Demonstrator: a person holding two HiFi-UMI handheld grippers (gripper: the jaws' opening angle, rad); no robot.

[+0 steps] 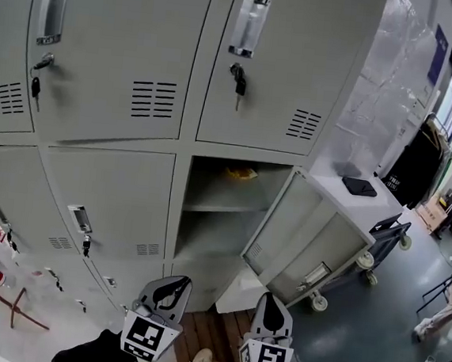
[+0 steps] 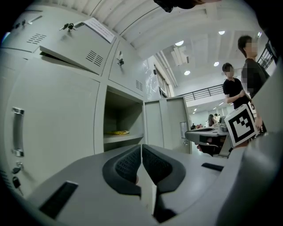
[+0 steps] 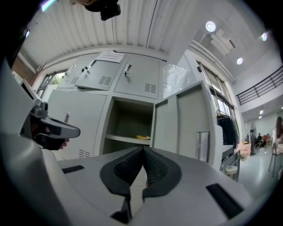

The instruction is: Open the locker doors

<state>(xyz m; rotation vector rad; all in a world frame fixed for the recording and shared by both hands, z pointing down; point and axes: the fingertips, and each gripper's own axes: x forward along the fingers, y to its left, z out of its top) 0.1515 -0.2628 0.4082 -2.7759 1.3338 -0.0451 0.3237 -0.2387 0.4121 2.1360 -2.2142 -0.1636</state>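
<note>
Locker doors (image 1: 292, 71): mixed status. One lower door (image 1: 309, 238) is swung wide, standing just right of the right gripper's (image 1: 273, 303) jaws and roughly edge-on to them. Its open compartment (image 1: 213, 235) sits dead ahead, above and between both jaw pairs, with a yellow item (image 1: 241, 172) on the shelf. The closed door (image 1: 105, 200) left of the left gripper's (image 1: 173, 287) jaws has its handle (image 1: 80, 219) well apart from the tips, nothing touching it. Upper doors are above both jaw pairs: the right one is flush with a key (image 1: 238, 78) hanging in the lock; the upper-left one looks slightly ajar in the gripper views, can't confirm from the head view. Both jaw pairs are pressed together, pads meeting, nothing between them. My read: no grip is needed at this point, so they're carried closed between doors. Pose: both grippers are held low and side by side in front of the cabinet, pointing roughly level at it, marker cubes toward the person, neither in contact with any door. Likely next target is the closed door on the left, since the left jaws are nearest it; that means parting the jaws and lining up on the handle. Risk: the swung door beside the right jaws could get bumped.
</note>
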